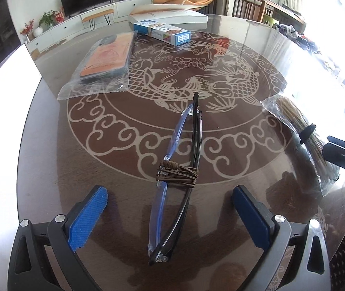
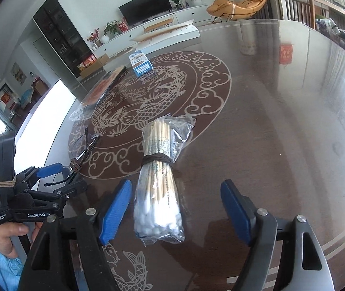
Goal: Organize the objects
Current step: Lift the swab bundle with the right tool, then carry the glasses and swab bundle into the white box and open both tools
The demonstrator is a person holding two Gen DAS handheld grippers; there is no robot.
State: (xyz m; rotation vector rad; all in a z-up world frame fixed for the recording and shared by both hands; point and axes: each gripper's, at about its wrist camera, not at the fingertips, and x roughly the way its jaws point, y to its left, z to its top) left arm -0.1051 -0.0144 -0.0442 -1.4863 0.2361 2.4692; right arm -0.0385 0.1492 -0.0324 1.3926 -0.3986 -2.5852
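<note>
Folded glasses point(image 1: 172, 186) lie between the left gripper's point(image 1: 170, 215) spread jaws.

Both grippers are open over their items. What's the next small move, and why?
Probably close the left gripper on the folded glasses. They lie on the table between its open blue pads, cord wound around the middle. The right gripper is likewise open around the cotton swab bundle, so it could close too.

Left tongs point(image 1: 170, 218) spread wide, blue pads point(image 1: 89, 218) apart, low and pointing forward. Right tongs point(image 2: 176, 212) likewise wide apart, low. Left hand point(image 2: 15, 236) wraps the left unit's handle, probably a full fist; fingers partly hidden.
</note>
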